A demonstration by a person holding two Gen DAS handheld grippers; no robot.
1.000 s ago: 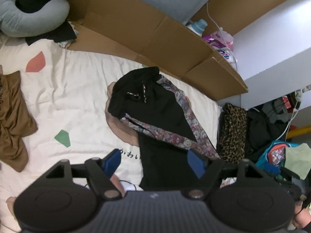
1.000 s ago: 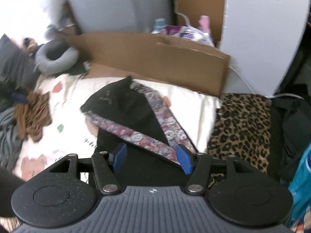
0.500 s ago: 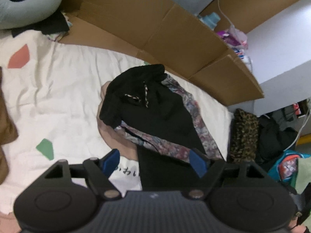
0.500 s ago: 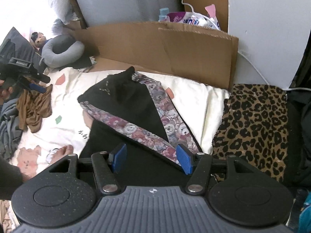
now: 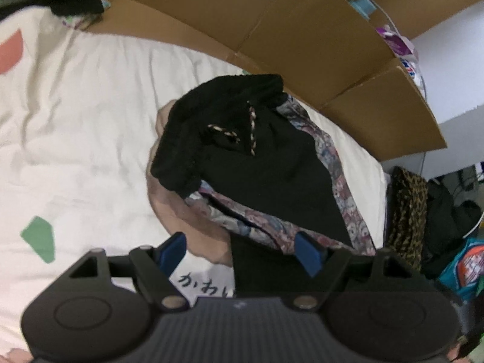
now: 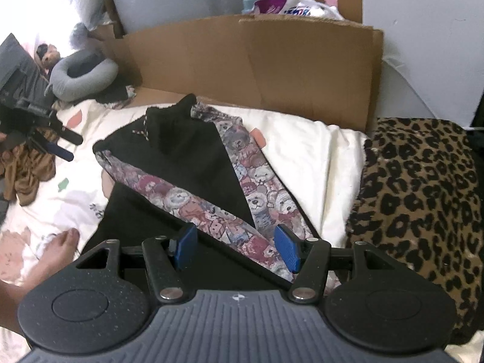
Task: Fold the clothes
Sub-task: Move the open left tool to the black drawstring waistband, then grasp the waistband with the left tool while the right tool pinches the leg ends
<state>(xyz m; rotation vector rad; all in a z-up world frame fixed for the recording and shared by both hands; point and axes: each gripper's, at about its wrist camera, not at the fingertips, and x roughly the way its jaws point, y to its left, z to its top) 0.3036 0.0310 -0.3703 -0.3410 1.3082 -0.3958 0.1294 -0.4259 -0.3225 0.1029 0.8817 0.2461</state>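
Trousers lower end hidden behind fingers

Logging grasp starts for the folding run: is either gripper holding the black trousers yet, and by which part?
No. Left gripper and right gripper are both open above the black trousers, fingers clear of the cloth.

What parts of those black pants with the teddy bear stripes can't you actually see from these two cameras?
- Black pants lower legs: both wrist views, hidden behind each gripper's body.
- Waistband's far side: both views, folded under.
- Drawstring ends: right wrist view, too small.
- Underside against the bedsheet: hidden by the fabric itself.
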